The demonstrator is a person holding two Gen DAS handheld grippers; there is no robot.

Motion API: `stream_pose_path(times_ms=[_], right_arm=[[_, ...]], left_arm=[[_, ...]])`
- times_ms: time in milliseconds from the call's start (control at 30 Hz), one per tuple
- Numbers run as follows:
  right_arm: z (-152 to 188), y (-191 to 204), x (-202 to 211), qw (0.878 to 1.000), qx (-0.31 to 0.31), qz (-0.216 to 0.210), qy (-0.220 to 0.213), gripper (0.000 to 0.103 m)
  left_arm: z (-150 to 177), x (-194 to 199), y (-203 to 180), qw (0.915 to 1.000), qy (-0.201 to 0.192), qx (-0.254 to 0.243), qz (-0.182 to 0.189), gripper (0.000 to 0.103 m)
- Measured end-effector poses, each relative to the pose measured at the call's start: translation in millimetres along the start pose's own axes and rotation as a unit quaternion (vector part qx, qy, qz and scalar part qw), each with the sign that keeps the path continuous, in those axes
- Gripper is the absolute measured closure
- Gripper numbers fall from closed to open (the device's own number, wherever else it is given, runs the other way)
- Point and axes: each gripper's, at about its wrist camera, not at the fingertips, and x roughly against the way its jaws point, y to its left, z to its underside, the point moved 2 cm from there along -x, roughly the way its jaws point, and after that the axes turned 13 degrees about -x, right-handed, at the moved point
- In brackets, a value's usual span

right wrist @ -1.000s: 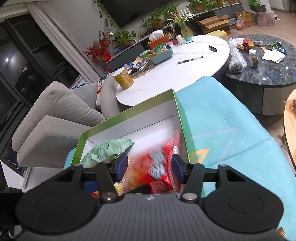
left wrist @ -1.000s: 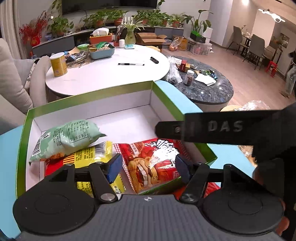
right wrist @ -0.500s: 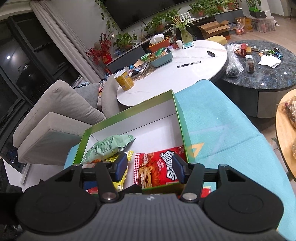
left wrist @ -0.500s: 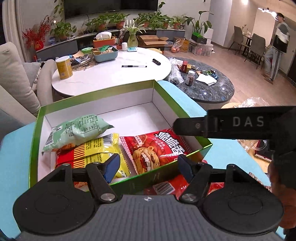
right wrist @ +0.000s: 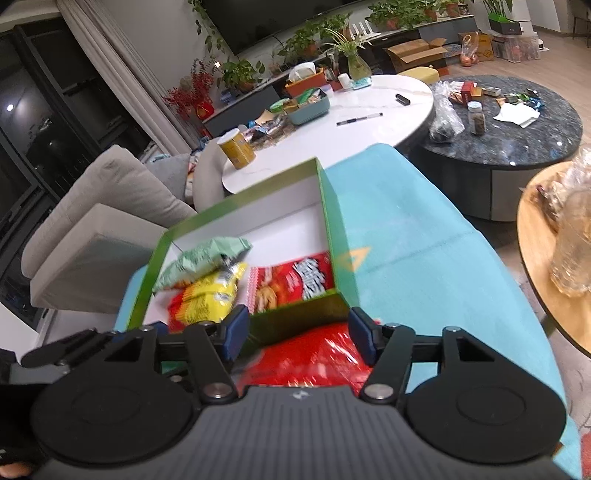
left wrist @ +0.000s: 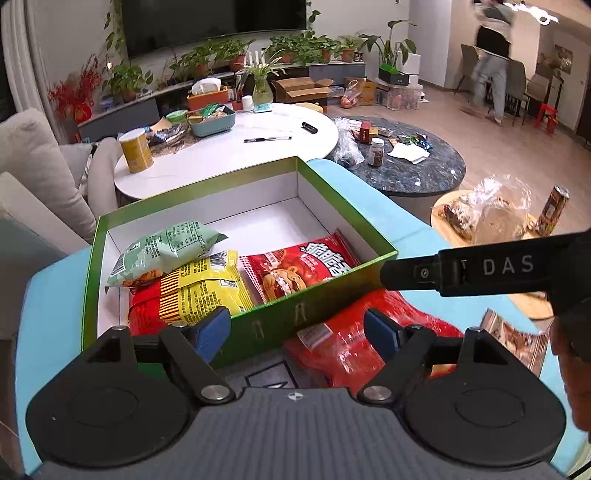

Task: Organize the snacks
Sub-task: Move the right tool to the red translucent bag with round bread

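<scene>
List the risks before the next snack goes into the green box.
The shiny red snack bag lies tight against the green cardboard box's near wall, so tongs reaching for it may shove the box. The pale green packet rests loosely atop the yellow packet; a jolt might slide it off.

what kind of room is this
Most likely a home living room: a big wall television above a row of potted plants, a pale sofa, and round coffee tables cluttered with household bits.
</scene>
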Motion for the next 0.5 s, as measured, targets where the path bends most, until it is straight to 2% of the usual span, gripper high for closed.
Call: stream_pose_path(times_ms=[500], right_arm=[[8.1, -25.5, -2.5, 0.999, -0.010, 0.027, 0.016, 0.023]], left_arm=[[0.6, 6.6, -27.4, 0.9983, -0.005, -0.056, -0.011, 0.024]])
